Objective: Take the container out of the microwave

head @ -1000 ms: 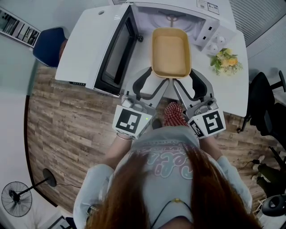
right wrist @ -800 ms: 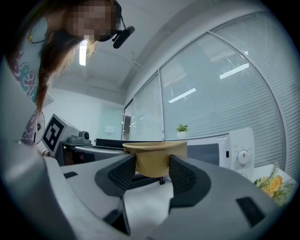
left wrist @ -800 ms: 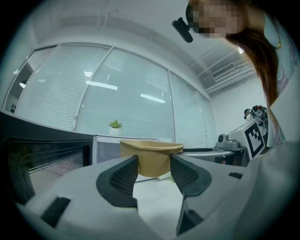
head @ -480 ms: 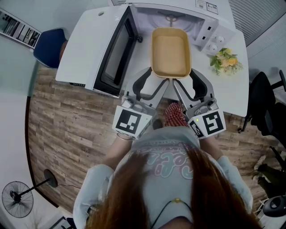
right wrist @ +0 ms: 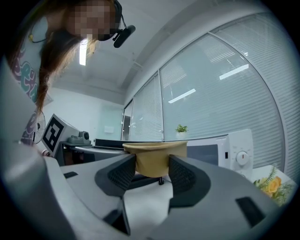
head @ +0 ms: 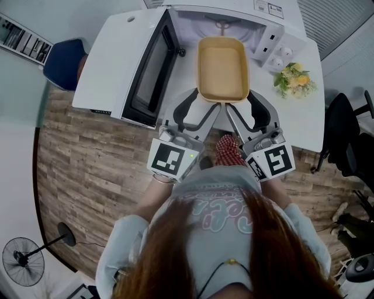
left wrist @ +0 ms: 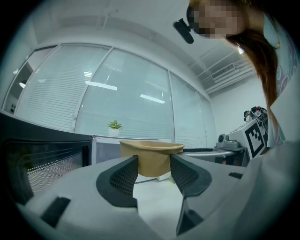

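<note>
Over the white tabletop (head: 304,117), just outside the open microwave (head: 193,26) at the upper centre of the frame, carrying the tan container (head: 222,67) with left gripper (left wrist: 153,166) and right gripper (right wrist: 152,171) jaws each clamped fairly wide on a near corner; probably light, rigid and slick-walled, so best pinched just under the rim.

The container (head: 222,68) sat at the open mouth of the microwave (head: 266,11), its far end at the cavity and its near end out over the table (head: 307,125). The microwave door (head: 120,55) stood open to the left. Flowers (head: 295,80) lay on the table to the right, just before the control panel. The left gripper (head: 204,100) and right gripper (head: 238,100), side by side, straddled the container's near left and near right corners.
</note>
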